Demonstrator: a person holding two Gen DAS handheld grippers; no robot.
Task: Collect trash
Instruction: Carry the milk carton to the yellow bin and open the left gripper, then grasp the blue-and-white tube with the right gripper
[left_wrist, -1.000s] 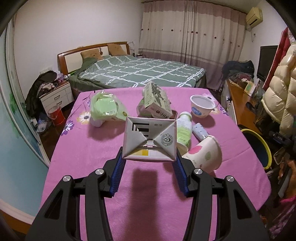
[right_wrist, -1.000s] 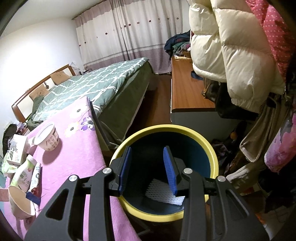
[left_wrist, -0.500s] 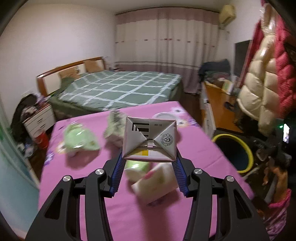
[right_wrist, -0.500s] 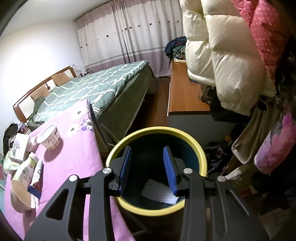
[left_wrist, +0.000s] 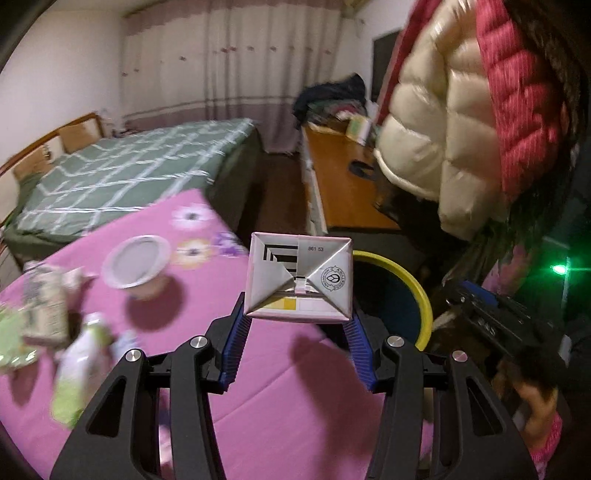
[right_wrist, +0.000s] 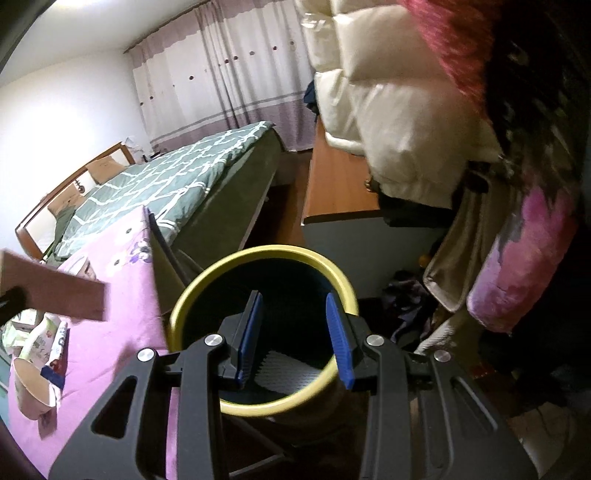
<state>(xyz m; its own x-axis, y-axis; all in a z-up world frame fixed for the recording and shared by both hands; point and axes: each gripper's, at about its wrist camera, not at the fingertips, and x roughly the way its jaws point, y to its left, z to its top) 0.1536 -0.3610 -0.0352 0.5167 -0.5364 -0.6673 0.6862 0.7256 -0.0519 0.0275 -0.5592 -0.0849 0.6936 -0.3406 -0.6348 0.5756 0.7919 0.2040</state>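
Left claw (left_wrist: 297, 334) is squeezing a small white and pink paper drink carton (left_wrist: 299, 278) between its 2 blue pads, and the carton is sitting up off the pink flowered desk (left_wrist: 258, 391). It is hanging near the desk's edge, with the round dark trash bin with a yellow rim (left_wrist: 421, 295) just past it, not yet over the hole. From the right wrist view the same carton (right_wrist: 55, 291) is showing as a pinkish box at the left side, above the desk (right_wrist: 122, 332).

Right claw (right_wrist: 293, 332) is standing partly open with nothing between its pads, and it is pointing down over the mouth of the bin (right_wrist: 258, 254). Something pale is lying at the bottom of the bin, too unclear to name.

The job looks only partly done. Lots of trash is waiting on the desk: a white paper cup (left_wrist: 136, 264), a grey printed box (left_wrist: 42, 306), a pale green bottle (left_wrist: 79, 373), and a few more blurry bits. I think this carton needs to go over the bin and drop in next, then the others, 1 by 1.
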